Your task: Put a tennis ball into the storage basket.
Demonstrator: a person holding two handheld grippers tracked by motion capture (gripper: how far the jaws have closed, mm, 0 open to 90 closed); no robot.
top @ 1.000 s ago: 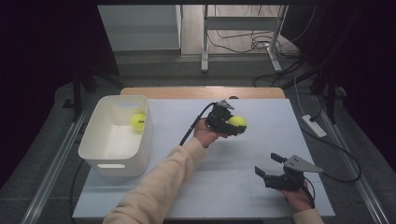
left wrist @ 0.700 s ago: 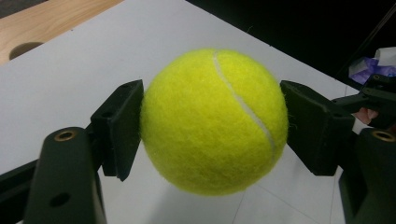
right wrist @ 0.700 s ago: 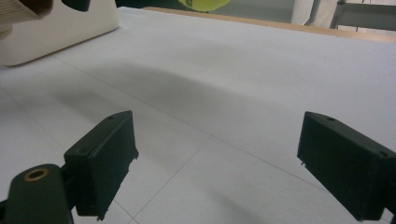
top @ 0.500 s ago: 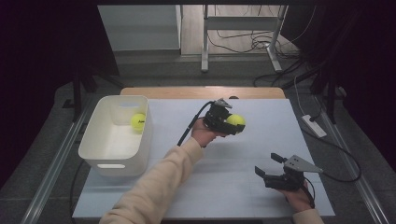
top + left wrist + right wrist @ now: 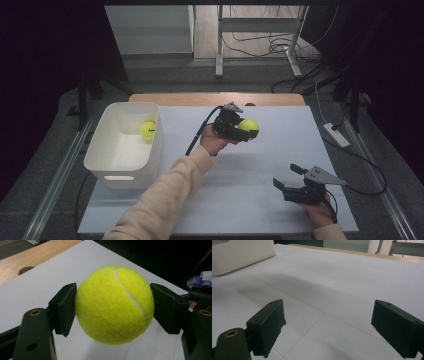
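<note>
Right tool [image 5: 286, 176], nearest the person, rests low over the white table [image 5: 260, 200], jaws spread wide with nothing between them. Farther out, left tool [image 5: 248, 131] is held above the table, clamped on a yellow tennis ball [image 5: 248, 125]; in the left gripper view both pads [image 5: 64, 307] press the tennis ball [image 5: 114, 305] at its sides, clear of the surface. Well to the left of that tool, a white bin [image 5: 122, 172] holds a second ball [image 5: 148, 130] near its far wall.
</note>
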